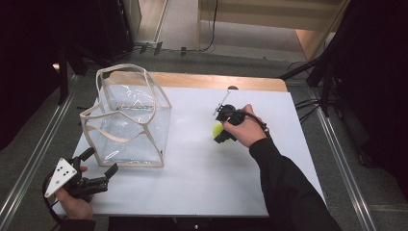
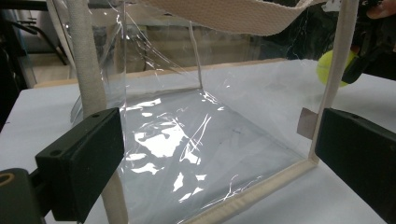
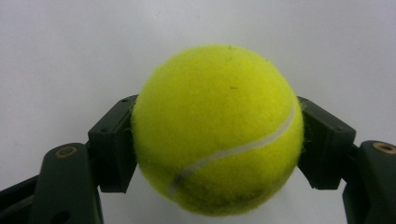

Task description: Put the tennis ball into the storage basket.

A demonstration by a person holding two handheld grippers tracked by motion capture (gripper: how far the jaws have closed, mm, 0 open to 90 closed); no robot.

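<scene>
In the high view, the right hand-held gripper (image 1: 220,130) sits over the middle of the white table (image 1: 207,183), its jaws closed on a yellow ball (image 1: 218,129). The person's hand (image 1: 248,126) wraps the grip, and a dark sleeve (image 1: 284,183) runs back to the bottom edge. Well to the left of that hand-held gripper stands a clear bag (image 1: 127,120) with cream straps, upright and open at the top. Just short of the bag's near corner, at the table's left front edge, the left hand-held gripper (image 1: 98,167) points toward it with jaws wide apart, holding nothing.

In the left gripper view, the two black jaws stand far apart at either side, and the bag (image 2: 187,140) lies between and just beyond them, its cream trim running along the base. Past the bag's right edge strap the ball (image 2: 327,70) shows in the other hand-held gripper.

In the right gripper view, the ball (image 3: 217,128) sits squarely between the jaws, touched on both sides, above the table (image 3: 70,46).
</scene>
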